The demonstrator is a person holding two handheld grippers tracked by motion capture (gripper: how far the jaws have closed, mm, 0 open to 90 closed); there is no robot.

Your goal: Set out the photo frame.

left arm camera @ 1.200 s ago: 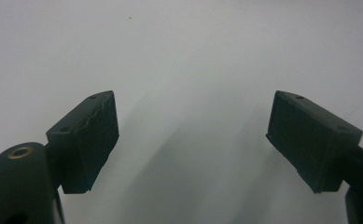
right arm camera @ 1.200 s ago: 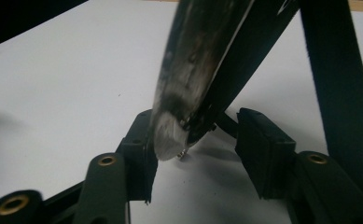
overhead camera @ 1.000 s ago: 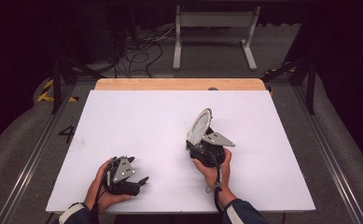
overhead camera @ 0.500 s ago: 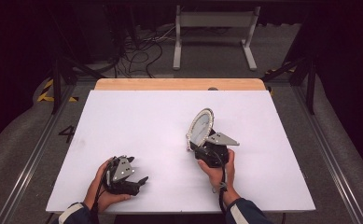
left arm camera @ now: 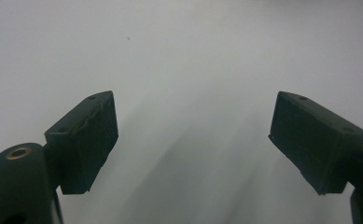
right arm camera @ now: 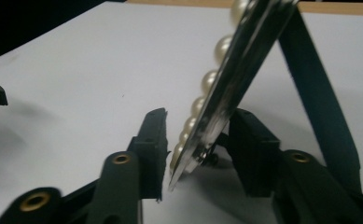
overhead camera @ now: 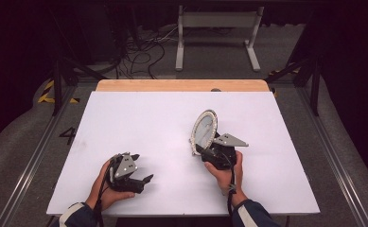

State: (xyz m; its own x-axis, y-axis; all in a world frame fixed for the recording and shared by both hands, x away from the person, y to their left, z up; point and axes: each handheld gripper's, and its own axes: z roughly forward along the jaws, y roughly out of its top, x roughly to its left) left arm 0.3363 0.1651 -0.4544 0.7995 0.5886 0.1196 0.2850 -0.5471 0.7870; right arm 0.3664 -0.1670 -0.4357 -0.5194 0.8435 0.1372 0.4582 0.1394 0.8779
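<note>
Pearl-rimmed and oval, a small stand mirror (overhead camera: 204,131) is standing tilted on edge on the white table top (overhead camera: 139,118), right of the middle and just ahead of the right gripper (overhead camera: 209,147). In the right gripper view the mirror's lower edge (right arm camera: 202,140) is sitting between the two black jaws, its pearl beads facing the left jaw and its dark back strut (right arm camera: 317,98) slanting down to the table beyond the right jaw. A slim gap is showing on either side of the mirror, so the pads are flanking it rather than pressing on it; these jaws have just been opening a little with the mirror between them. The person's right hand (overhead camera: 226,170) is wrapping the gripper body from behind.

Well apart, toward the near left of the table, the left gripper (overhead camera: 141,170) is resting low in the left hand (overhead camera: 103,187). Its jaws are standing wide apart over bare white surface, with nothing between them.
</note>
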